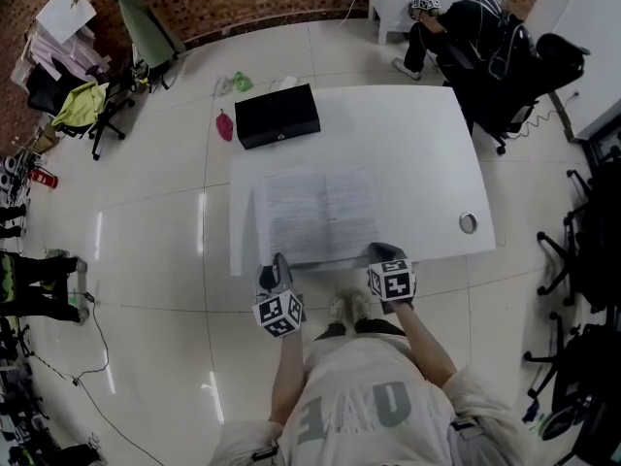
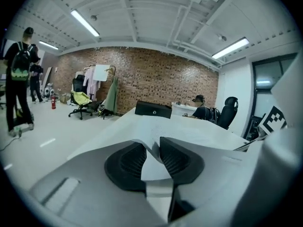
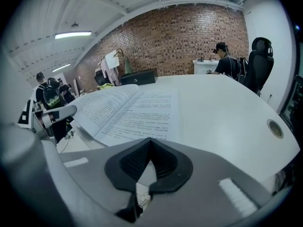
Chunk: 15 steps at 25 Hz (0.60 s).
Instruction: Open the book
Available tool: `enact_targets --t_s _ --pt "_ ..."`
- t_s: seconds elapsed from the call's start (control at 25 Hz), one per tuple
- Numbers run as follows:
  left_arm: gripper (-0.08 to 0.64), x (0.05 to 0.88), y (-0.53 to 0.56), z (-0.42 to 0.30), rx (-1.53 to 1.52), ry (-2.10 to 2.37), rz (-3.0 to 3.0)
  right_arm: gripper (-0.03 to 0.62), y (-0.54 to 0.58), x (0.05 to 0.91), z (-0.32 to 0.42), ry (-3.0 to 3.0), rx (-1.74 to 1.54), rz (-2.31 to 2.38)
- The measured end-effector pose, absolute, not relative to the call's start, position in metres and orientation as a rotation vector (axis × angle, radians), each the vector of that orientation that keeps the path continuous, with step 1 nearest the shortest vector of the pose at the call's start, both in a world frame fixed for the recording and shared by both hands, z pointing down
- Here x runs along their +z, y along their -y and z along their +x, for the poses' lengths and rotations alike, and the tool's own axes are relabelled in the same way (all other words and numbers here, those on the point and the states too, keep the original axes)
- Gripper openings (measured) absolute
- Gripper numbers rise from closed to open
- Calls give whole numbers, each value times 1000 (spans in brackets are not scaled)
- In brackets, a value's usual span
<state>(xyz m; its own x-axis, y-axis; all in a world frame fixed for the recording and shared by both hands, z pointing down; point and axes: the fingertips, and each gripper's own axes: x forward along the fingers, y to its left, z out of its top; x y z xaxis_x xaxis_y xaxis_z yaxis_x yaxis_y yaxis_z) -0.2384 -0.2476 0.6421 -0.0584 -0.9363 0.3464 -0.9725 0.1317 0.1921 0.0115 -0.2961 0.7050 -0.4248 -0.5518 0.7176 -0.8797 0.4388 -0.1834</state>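
The left gripper (image 2: 152, 146) is at the near left corner of the book (image 1: 320, 212), and its jaws stand a little apart. A corner of a white page (image 2: 150, 167) reaches into the gap between the dark ribbed pads (image 2: 130, 161). It lies close to the right-hand pad, but the pads are not clamped on it.

The right gripper (image 3: 150, 144) is at the book's near right corner, angled down over the table (image 1: 427, 144). Its jaws are closed together with nothing between them, and the tips are just short of the page edge.

The book lies open and flat on the white table, close to the near edge. Both printed pages face up, and the left half rises slightly above the right.

Right of the book, a round grommet (image 1: 468, 222) sits in the bare tabletop. A black box (image 1: 277, 115) rests at the far left corner of the table, well apart from the book.

Beyond the table, a person (image 1: 456, 22) sits at a white desk by the brick wall.
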Motion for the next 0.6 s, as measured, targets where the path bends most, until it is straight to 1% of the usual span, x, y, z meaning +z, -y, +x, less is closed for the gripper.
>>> enact_targets --t_s 0.16,0.4,0.48,0.52,0.56,0.6 --pt "117 662 242 -245 147 2056 1743 3 295 705 10 2128 757 1191" --pt "154 668 241 -240 207 2155 1688 3 295 706 13 2139 760 1182" --pt "184 673 238 -247 239 2180 1632 3 295 706 12 2141 760 1182" --pt "263 679 235 -253 285 2195 1588 3 295 705 12 2142 763 1184" --pt "411 686 232 -258 340 2202 1548 3 295 705 13 2142 765 1185" --pt "446 692 229 -262 385 2204 1523 3 296 705 13 2142 766 1186"
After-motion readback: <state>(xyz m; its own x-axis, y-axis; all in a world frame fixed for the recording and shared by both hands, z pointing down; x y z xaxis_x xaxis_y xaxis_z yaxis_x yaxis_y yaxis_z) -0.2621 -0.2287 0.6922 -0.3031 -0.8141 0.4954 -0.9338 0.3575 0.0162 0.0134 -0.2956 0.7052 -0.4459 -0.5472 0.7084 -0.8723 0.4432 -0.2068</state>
